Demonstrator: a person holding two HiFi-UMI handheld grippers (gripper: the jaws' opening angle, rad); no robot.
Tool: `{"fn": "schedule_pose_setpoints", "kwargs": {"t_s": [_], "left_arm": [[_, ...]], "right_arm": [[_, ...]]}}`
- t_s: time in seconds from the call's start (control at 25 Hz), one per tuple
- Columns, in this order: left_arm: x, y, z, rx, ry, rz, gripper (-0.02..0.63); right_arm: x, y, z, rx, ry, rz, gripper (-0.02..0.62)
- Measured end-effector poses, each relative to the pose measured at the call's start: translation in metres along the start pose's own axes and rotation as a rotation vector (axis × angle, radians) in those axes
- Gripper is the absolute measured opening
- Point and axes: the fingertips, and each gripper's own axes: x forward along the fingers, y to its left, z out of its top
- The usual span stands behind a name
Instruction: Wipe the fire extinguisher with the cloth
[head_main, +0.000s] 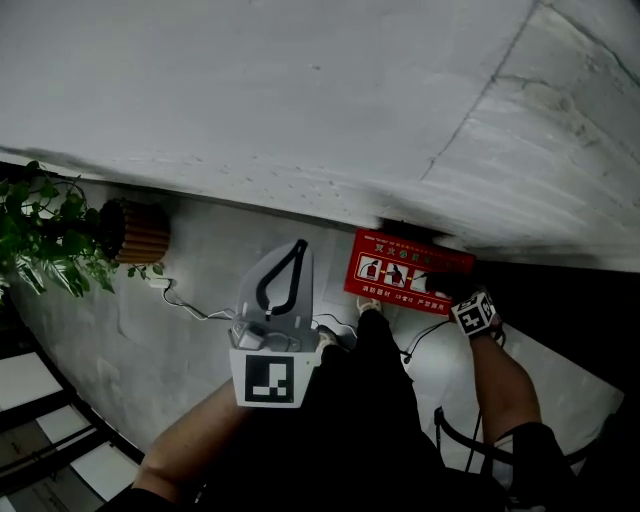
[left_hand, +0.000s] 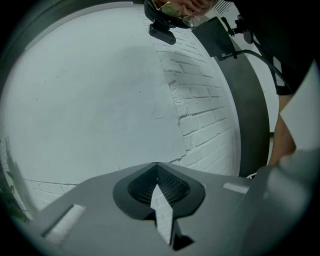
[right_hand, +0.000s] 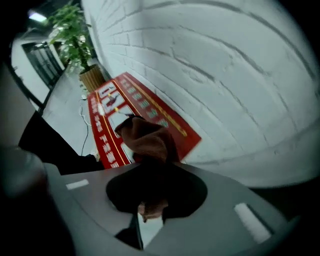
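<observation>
A red fire-extinguisher box (head_main: 408, 272) with white print and pictograms stands on the floor against the white wall; no extinguisher itself shows. My right gripper (head_main: 450, 290) points steeply down over the box's right end. In the right gripper view it (right_hand: 155, 165) is shut on a bunched brown cloth (right_hand: 147, 137), which hangs just above the red box (right_hand: 115, 125). My left gripper (head_main: 298, 245) is held out left of the box, its jaws together with nothing between them. In the left gripper view it (left_hand: 156, 167) faces bare white wall.
A leafy plant (head_main: 45, 235) in a woven pot (head_main: 140, 232) stands at the left by the wall. A white cable (head_main: 185, 300) trails over the pale floor. The person's shoe (head_main: 368, 305) is just before the box. The white brick wall (head_main: 300, 100) fills the top.
</observation>
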Motion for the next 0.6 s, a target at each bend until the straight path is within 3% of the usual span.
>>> {"fn": "schedule_pose_setpoints", "kwargs": {"t_s": [0.12,0.28,0.44,0.6], "left_arm": [[-0.006,0.013,-0.007,-0.025,0.006,0.053,0.000],[-0.018,0.029,-0.021,0.014,0.078,0.099,0.000],[-0.045,0.051,-0.034,0.043,0.149,0.181,0.000],[-0.069,0.065,-0.046,0.047,0.207,0.252,0.000]], "right_arm": [[0.000,0.055,0.076,-0.151,-0.146,0.086,0.064],[0.018,0.145,0.158,-0.223,-0.243,0.239,0.064],[0.036,0.240,0.208,-0.395,-0.242,0.383,0.064],[0.057,0.272,0.209,-0.488,-0.160,0.431,0.064]]}}
